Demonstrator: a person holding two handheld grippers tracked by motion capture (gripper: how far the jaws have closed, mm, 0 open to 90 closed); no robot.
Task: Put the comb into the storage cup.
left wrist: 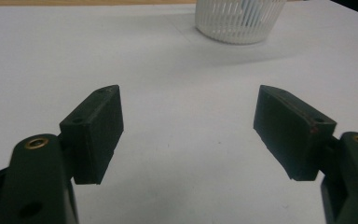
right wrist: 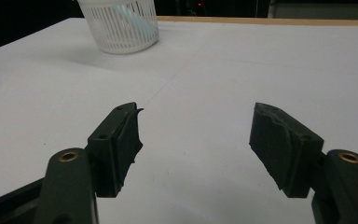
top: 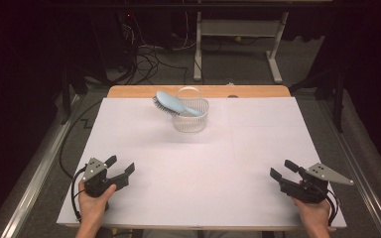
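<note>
Hairbrush (top: 175, 104) lies tilted across basket (top: 191, 121) rim, upper centre; left gripper (top: 120, 168) and right gripper (top: 281, 170) released, empty, at lower corners.

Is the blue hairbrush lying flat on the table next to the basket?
No, the hairbrush sits in the white basket, its handle down inside and its bristled head sticking out over the rim.

A blue hairbrush (top: 174, 103) rests tilted in a white basket (top: 191, 121).
</note>
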